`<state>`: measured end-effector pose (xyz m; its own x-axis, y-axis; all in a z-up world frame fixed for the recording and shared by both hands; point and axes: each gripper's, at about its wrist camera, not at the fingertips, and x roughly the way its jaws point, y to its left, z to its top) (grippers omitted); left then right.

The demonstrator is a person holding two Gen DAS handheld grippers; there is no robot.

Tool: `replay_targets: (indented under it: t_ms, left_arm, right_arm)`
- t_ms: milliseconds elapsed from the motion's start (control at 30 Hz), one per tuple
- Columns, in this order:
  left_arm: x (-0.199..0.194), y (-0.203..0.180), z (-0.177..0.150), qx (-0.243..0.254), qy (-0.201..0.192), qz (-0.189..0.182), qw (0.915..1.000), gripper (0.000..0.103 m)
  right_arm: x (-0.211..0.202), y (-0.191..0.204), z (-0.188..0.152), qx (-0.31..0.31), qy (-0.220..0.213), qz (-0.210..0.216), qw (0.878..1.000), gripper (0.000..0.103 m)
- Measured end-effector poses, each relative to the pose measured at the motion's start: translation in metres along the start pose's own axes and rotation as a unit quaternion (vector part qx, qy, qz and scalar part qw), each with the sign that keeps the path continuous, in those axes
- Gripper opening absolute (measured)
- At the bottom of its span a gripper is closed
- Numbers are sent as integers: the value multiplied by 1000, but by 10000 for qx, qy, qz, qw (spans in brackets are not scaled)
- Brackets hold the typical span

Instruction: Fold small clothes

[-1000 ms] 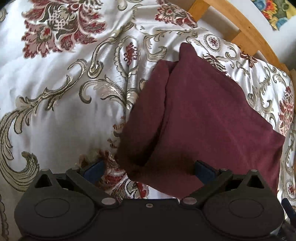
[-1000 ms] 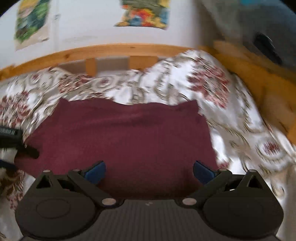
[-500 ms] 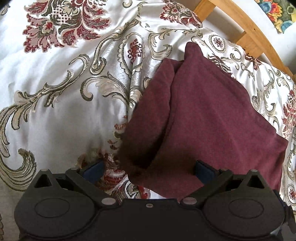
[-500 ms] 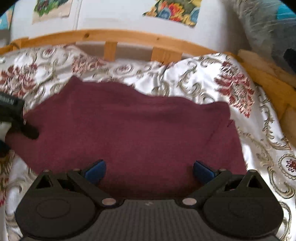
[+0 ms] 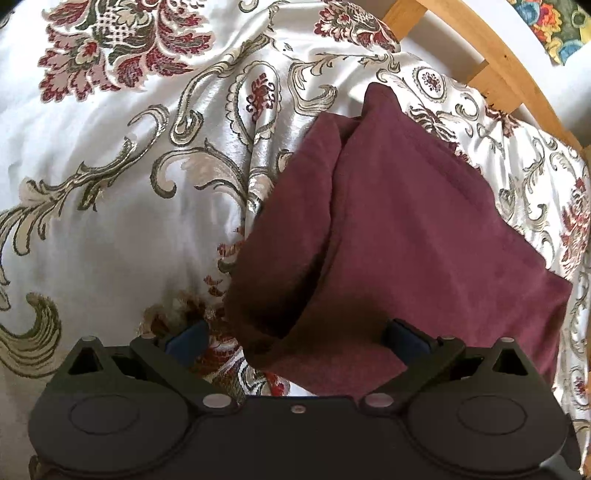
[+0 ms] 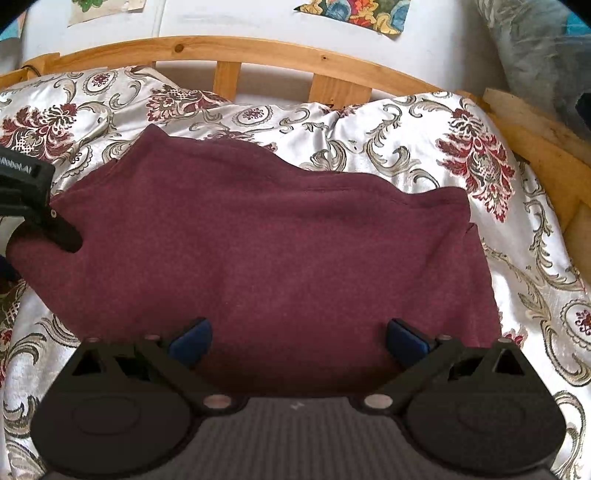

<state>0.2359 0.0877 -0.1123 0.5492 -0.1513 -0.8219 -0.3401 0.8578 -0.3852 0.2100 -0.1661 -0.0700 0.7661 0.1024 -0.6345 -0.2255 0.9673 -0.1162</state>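
Here's the left gripper (image 5: 295,336), jaws spread wide, hovering low over the near corner of the maroon garment (image 5: 406,229). The cloth's folded edge runs straight out ahead of it, one layer lapped over another, with the lower corner sitting between the blue pads (image 5: 186,338) but gripped by neither. To this gripper's left, nothing but the floral bedspread (image 5: 129,221); off to its upper right, the wooden bed rail (image 5: 491,55).

Over to the right gripper (image 6: 297,338), also gaping wide, empty, poised above the near edge of the garment (image 6: 277,251), which stretches broad and mostly flat in front of it on the bedspread (image 6: 480,155). Far edge wavy, right side showing a second layer peeking out. At this gripper's far left, the other gripper's black finger (image 6: 59,229) sits at the cloth's left corner. Beyond the cloth, the slatted rail (image 6: 258,51), and paper pictures (image 6: 354,14) on the wall.
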Motion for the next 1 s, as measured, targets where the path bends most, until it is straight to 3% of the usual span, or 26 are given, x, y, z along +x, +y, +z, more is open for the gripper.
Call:
replay_targets:
  t_ms: [233,533,1000]
  left_arm:
    - [4,-10,-5,341,-83,229,9991,102]
    - [0,-4,-6,105,-109,95,9998,102]
    - [-3,-3,-12,-39,-145,48,9999,102]
  right_arm:
    - [1,0,-1,28,23,-6,10000,103]
    - [-13,-4,-2,-125,158,71,9998,103]
    - [-30,-16,16,-206,-74,-93,9997,103]
